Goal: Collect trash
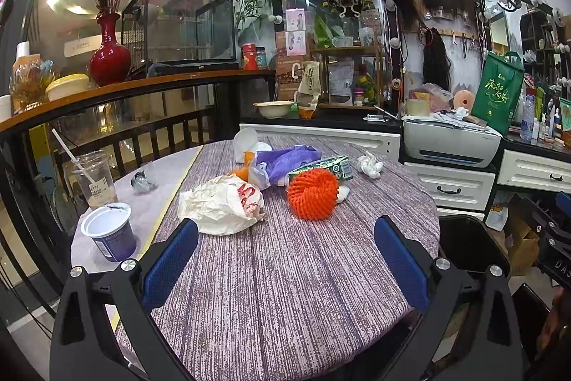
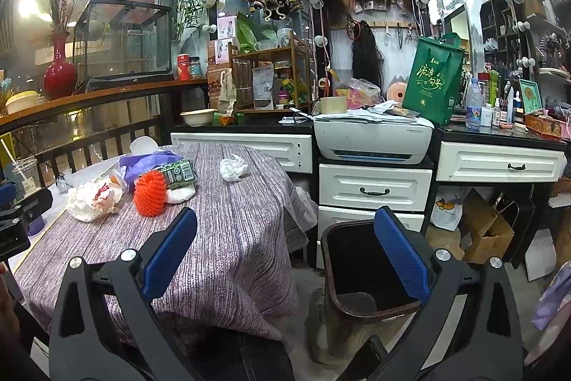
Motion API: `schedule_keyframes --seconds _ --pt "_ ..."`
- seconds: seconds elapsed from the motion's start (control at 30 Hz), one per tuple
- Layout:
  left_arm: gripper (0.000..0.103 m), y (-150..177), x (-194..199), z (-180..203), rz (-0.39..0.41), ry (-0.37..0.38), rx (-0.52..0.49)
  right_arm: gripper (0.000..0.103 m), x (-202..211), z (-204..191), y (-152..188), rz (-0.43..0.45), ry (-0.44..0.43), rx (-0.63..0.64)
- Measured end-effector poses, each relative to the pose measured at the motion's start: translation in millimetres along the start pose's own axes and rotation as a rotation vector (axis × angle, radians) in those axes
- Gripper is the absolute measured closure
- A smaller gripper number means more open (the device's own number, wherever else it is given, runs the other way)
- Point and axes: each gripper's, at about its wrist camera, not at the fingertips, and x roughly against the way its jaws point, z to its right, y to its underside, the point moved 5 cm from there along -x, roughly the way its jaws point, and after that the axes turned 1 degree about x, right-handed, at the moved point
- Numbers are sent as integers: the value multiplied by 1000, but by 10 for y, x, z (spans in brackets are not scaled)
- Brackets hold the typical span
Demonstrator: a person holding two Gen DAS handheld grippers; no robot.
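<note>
Behind the round table (image 1: 303, 274), a cluttered counter is seen with white drawers (image 2: 374, 188), a printer (image 2: 374, 141) and a green bag (image 2: 433, 81); a railing ledge on the left carries a red vase (image 1: 110, 58) and a glass case (image 1: 178, 24). The table is covered by a purple striped cloth (image 2: 221, 231).

Trash is spread across the far half of the table. A crumpled white wrapper (image 1: 225, 206) with red print is seen nearest the left gripper (image 1: 285, 259), and an orange foam net (image 1: 313, 193) lies just to its right. Behind the net, a green carton (image 1: 323, 166) and a purple plastic bag (image 1: 285, 159) are piled together, touching. A crumpled white tissue (image 1: 369, 165) is set apart toward the right edge. On the bare left part of the table, a blue yogurt cup (image 1: 110, 232) stands upright, with a clear plastic cup (image 1: 94, 179) holding a straw behind it.

The left gripper is held over the near part of the table with its blue pads wide apart and nothing between them. The right gripper (image 2: 285, 259) is likewise spread wide and empty, held above the table's right edge and a dark trash bin (image 2: 357, 274) standing on the floor just beside the table. What lies inside the bin cannot be told.
</note>
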Motion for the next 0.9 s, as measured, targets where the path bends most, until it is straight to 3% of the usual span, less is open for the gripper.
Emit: schedule_keyframes --seconds 0.33,0.67,0.77,0.9 --pt "5 33 -37 -13 -23 5 -1 5 -16 -11 21 -6 0 3" --pt "5 142 -222 -32 -141 40 14 5 -154 -109 158 -94 -28 37" --pt "5 181 -296 -44 -183 51 16 5 -231 -167 195 -140 -64 60" --pt "5 232 -404 -58 -236 57 9 5 -455 -371 251 -244 -194 126"
